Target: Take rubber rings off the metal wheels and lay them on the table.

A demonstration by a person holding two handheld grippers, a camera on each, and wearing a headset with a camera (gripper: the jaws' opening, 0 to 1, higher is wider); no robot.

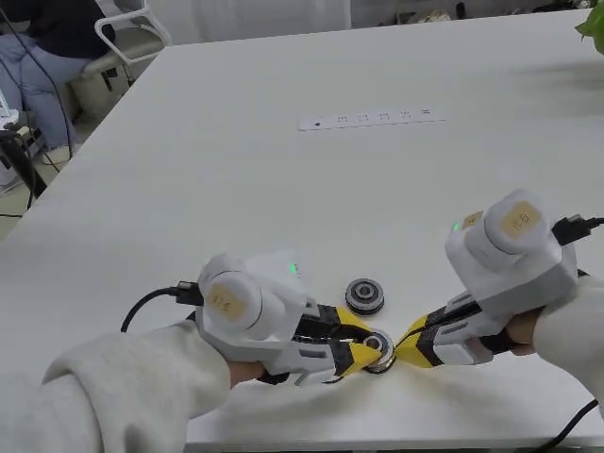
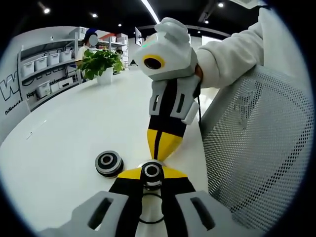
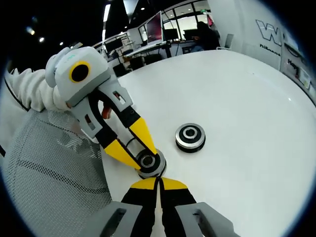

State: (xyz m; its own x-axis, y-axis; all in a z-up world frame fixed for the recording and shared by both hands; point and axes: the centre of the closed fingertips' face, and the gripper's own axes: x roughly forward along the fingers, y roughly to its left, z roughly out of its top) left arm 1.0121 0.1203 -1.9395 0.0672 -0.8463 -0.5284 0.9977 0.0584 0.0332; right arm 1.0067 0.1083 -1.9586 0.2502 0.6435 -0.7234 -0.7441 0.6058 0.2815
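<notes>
Sleeves (image 1: 113, 387) of pale fabric fill the near edge of the head view, each arm ending in a hand-held gripper low over the white counter (image 1: 283, 189). The left gripper (image 1: 370, 349) reaches in from the left, and its yellow fingers (image 1: 351, 357) are closed narrowly on a small metal wheel (image 1: 378, 345), one finger on each side of it, right at the near edge of the counter. The right gripper (image 1: 405, 347) comes in from the opposite side, its fingers pressed together into a point whose tips touch the rim of that same wheel. Whether they pinch anything there cannot be told. A second wheel (image 1: 364, 295), with a dark outer ring around a bright hub, lies flat on the counter just beyond the two grippers, apart from both. Farther back, a white power strip (image 1: 371, 119) lies near the middle of the counter. In the left gripper view a potted plant (image 2: 98, 61) stands at the far end of the counter, and the grey mesh chair back (image 2: 247, 163) rises close beside the person's arm.
</notes>
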